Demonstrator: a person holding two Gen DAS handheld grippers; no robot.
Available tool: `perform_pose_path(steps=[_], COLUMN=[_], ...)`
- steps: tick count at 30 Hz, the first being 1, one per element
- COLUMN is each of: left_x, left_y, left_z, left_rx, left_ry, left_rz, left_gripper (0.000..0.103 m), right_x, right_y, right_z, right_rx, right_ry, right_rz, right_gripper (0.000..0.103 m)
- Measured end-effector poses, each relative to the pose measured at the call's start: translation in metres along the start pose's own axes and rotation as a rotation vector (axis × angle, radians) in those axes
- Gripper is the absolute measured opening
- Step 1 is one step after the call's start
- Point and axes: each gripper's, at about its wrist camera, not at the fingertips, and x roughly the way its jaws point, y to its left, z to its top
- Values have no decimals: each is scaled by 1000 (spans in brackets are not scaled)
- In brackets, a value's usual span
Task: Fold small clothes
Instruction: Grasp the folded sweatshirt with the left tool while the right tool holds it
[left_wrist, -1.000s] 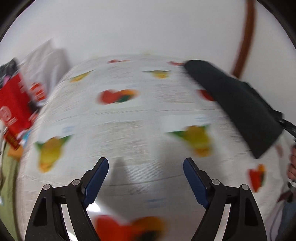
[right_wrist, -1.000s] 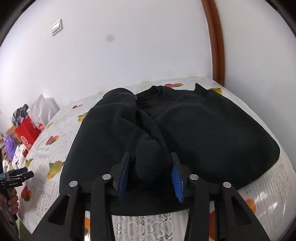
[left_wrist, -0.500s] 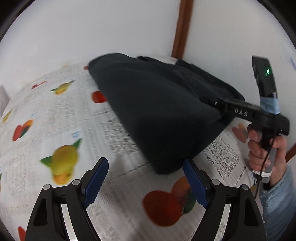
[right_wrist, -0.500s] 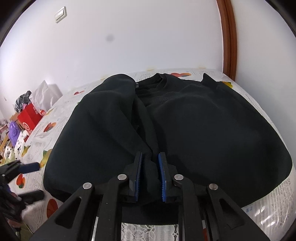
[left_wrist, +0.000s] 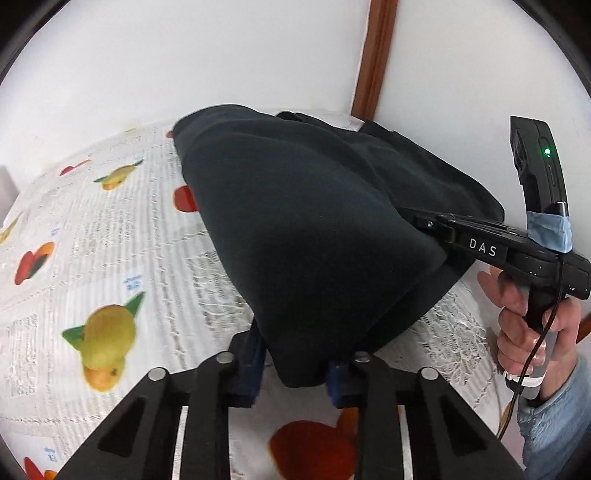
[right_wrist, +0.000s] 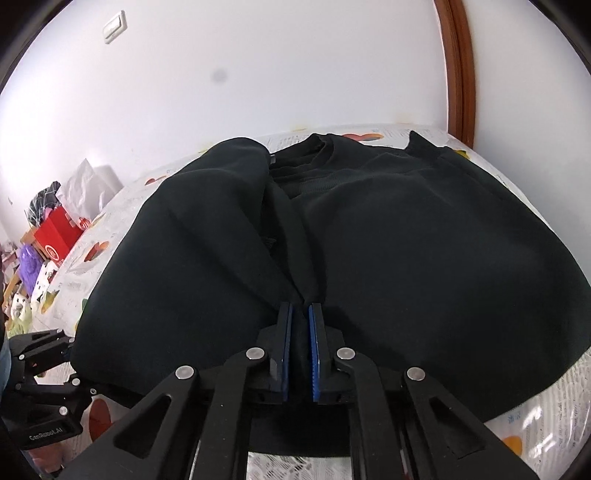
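My right claw grips the black sweatshirt, collar toward twelve o'clock; my left claw is closing on its corner.

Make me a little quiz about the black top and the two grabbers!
1. True or false: the black sweatshirt lies on a tablecloth printed with fruit.
2. What does the right gripper pinch? A) the red box B) a fold of sweatshirt at its near edge C) nothing
3. Fill in: the left gripper, jaws closing, has the sweatshirt's near ______ between them.

Key: 1 true. 2 B. 3 corner.
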Motion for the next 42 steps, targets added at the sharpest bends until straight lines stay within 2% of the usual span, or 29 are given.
perform_pose_path(steps=[9, 19, 23, 25, 26, 27, 28, 29, 30, 31, 35, 39, 40, 42], left_x=[-18, -54, -63, -64, -69, -71, -72, -72, -71, -71, -54, -42, -40, -35], left_y=[54, 127, 143, 146, 149, 149, 149, 151, 150, 147, 137, 129, 128, 124], left_z=[-8, -41, -51, -53, -56, -58, -59, -61, -61, -61, -50, -42, -41, -37], left_rx=[-99, -223, -235, -244, -247, -247, -242, -236, -227, -219, -203, -167, -164, -156], left_ry=[-24, -53, -47, -35, -38, -41, -40, -40, -47, -52, -32, -14, -18, -25], left_rz=[33, 77, 75, 47, 32, 18, 13, 8, -2, -10, 2, 34, 44, 60], left_gripper=[19, 19, 20, 24, 24, 31, 44, 51, 59, 59, 61, 64, 65, 67], right_x=[20, 49, 51, 43, 36, 26, 20, 15, 12, 13, 21, 50, 54, 60], right_y=[44, 118, 138, 134, 130, 125, 122, 119, 115, 114, 113, 137, 139, 142], right_z=[6, 13, 13, 12, 11, 9, 8, 7, 7, 8, 8, 13, 14, 17], right_rx=[-41, -105, -145, -142, -138, -137, -139, -137, -129, -119, -62, -30, -21, -1], right_ry=[32, 78, 81, 60, 43, 15, 2, -4, -5, 1, 41, 64, 66, 78], right_rz=[36, 110, 154, 151, 155, 152, 150, 149, 156, 169, 232, 236, 241, 257], right_gripper=[7, 7, 8, 10, 16, 19, 28, 43, 48, 52, 52, 53, 51, 41])
